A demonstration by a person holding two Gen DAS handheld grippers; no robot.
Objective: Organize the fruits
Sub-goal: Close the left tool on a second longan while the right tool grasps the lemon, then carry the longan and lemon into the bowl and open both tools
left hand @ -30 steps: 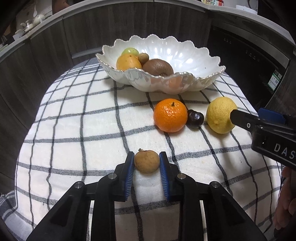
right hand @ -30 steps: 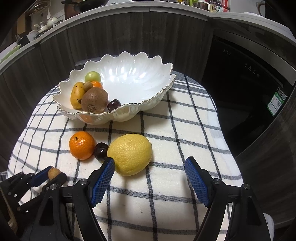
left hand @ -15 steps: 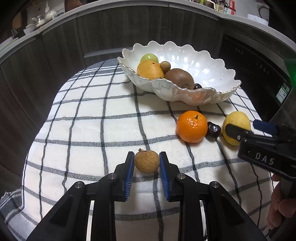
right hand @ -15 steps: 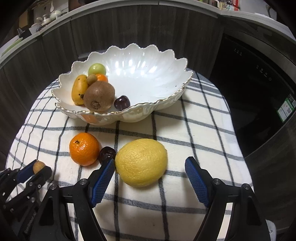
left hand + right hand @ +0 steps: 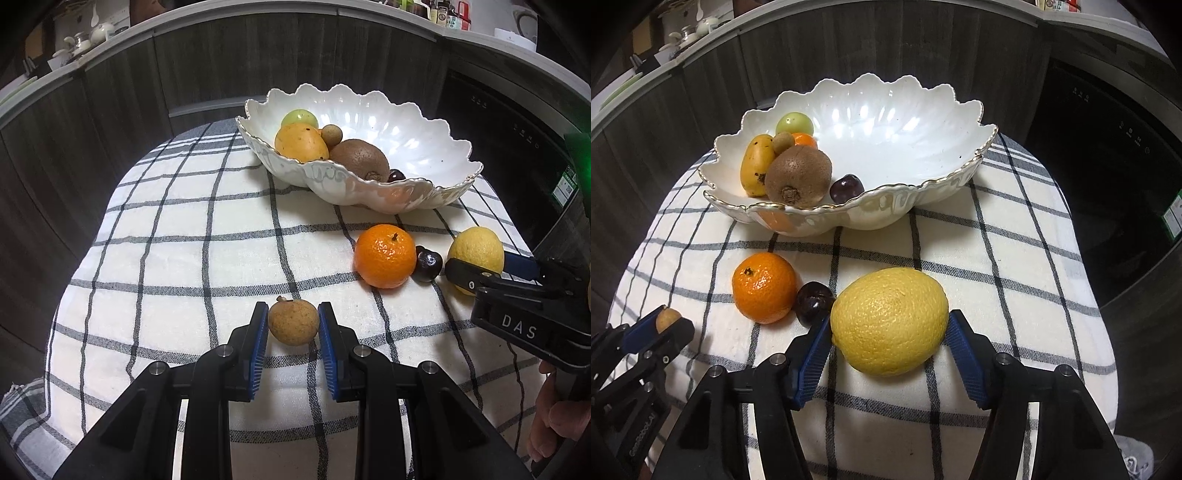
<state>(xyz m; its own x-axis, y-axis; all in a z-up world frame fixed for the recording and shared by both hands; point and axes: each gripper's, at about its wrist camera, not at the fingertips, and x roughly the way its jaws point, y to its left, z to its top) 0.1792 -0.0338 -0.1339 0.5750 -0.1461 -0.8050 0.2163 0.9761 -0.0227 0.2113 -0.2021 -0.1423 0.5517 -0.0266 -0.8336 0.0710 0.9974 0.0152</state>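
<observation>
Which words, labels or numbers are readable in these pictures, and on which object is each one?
"DAS": right gripper, body, cut off by the frame.
"GenRobot.AI", roughly: left gripper, body, small and slanted.
Green sticker on the dark appliance: too small.
Counter bottles: labels blurred.

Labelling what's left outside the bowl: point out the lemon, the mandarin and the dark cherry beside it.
lemon (image 5: 889, 320), right wrist view, middle of its pitted rind.
mandarin (image 5: 764, 287), right wrist view, centre of its peel.
cherry (image 5: 813, 302), right wrist view, its glossy top.
</observation>
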